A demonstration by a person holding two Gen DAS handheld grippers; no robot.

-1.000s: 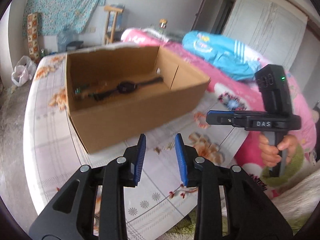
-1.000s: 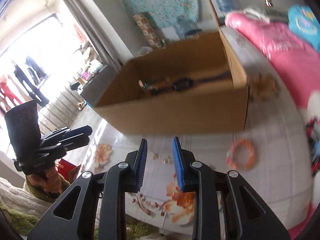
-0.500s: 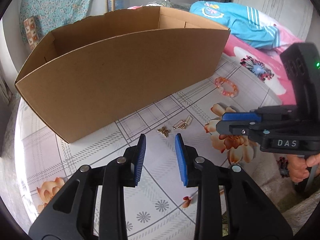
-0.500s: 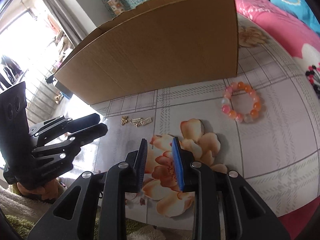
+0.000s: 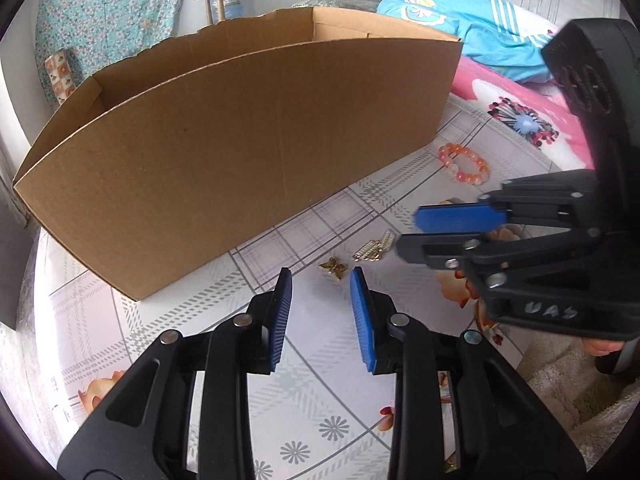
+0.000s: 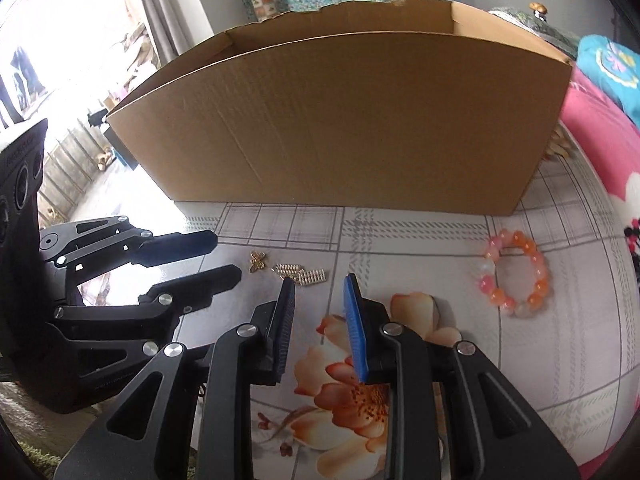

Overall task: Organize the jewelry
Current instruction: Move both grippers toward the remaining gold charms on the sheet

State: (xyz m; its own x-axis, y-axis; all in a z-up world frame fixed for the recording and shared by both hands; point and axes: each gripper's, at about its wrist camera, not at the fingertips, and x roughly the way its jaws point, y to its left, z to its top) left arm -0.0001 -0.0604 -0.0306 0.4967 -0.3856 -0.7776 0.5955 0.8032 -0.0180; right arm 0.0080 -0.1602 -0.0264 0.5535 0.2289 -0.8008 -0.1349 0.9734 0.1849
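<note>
A cardboard box stands open-topped on the tabletop, filling the 12 o'clock half of both views; only its outer wall and far inner wall show, so what lies inside is hidden.

The left tool hangs over the tabletop with its blue pads parted by a modest gap, nothing between them, touching nothing. Just past its tips, at 12 to 1 o'clock, lies a small gold butterfly charm, and beside that a cluster of gold ribbed pieces.

The right tool is likewise released, pads slightly apart and empty; its left pad tip overlaps the edge of the gold pieces in the right wrist view, though contact cannot be judged. The butterfly sits at its 11 o'clock. A pink and orange bead bracelet lies at 2 o'clock, well apart from both tools.

A fingertip shows under the right tool's handle, mostly cut off.
</note>
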